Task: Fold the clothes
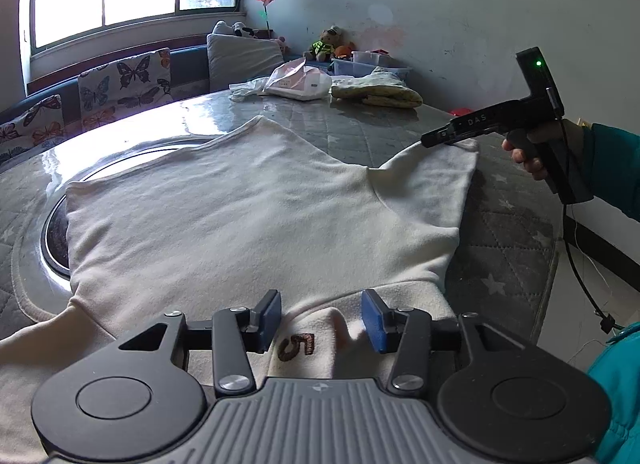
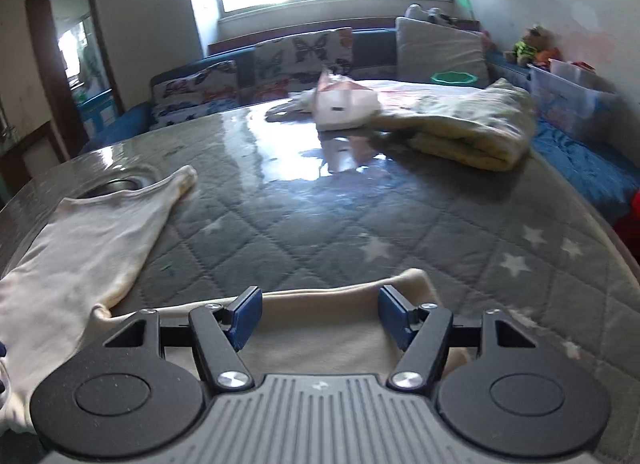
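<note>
The left gripper (image 1: 321, 322) sits closest to its camera, its blue pads spread wide with nothing between them, hovering over the near edge of a cream shirt (image 1: 248, 215) where a brown number 5 (image 1: 297, 346) is stitched. The shirt lies spread flat, back up, across a grey quilted table cover (image 1: 516, 240) printed with white stars. One sleeve (image 1: 436, 175) reaches out to the right, and the right gripper (image 1: 434, 139) hangs over its cuff end; in its own view the pads stand well apart with the cream cuff (image 2: 320, 328) lying beneath them, not pinched.

Neither tool holds cloth, so the fold looks not yet begun. The likely next move is to grab the sleeve and the near edge together. If the right pads close too high, they could catch only air or a single thin layer, and the sleeve would slide free midway through the fold. The left pads may bunch the soft fabric near the number and drag a wrinkle into the body.

The far left part of the shirt overlaps a round metal ring (image 1: 54, 240) set into the table, where a pull could snag it. Farther off lie a folded yellow blanket (image 1: 380, 93) and a pink bag (image 1: 300, 81), well apart from the shirt.
</note>
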Demonstrator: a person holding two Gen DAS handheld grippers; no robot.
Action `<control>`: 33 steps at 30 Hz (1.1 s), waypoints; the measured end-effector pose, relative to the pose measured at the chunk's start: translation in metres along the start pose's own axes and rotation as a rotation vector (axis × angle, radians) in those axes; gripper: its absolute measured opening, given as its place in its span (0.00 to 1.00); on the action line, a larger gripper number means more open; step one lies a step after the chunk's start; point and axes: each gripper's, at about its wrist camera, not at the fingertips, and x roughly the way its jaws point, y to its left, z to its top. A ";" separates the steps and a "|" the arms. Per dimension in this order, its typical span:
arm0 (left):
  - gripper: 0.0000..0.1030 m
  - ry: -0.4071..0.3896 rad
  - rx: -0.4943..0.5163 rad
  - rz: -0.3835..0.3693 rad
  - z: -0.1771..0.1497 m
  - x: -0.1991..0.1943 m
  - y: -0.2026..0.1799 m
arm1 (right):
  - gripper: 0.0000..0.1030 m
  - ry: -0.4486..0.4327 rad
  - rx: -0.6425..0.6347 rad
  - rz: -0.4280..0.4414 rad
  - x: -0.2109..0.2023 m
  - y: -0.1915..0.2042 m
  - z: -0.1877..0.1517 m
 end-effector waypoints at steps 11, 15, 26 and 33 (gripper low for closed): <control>0.50 -0.001 0.018 0.006 0.000 -0.003 -0.002 | 0.65 0.007 -0.140 -0.024 -0.028 0.021 -0.027; 0.55 -0.002 0.034 -0.008 0.000 -0.010 -0.004 | 0.67 0.006 -0.147 -0.082 -0.033 0.020 -0.032; 0.56 -0.048 0.036 -0.013 0.006 -0.022 -0.002 | 0.77 -0.063 -0.206 0.066 -0.057 0.066 -0.025; 0.55 -0.019 0.073 -0.066 -0.009 -0.020 -0.014 | 0.79 -0.040 -0.357 0.268 -0.056 0.141 -0.033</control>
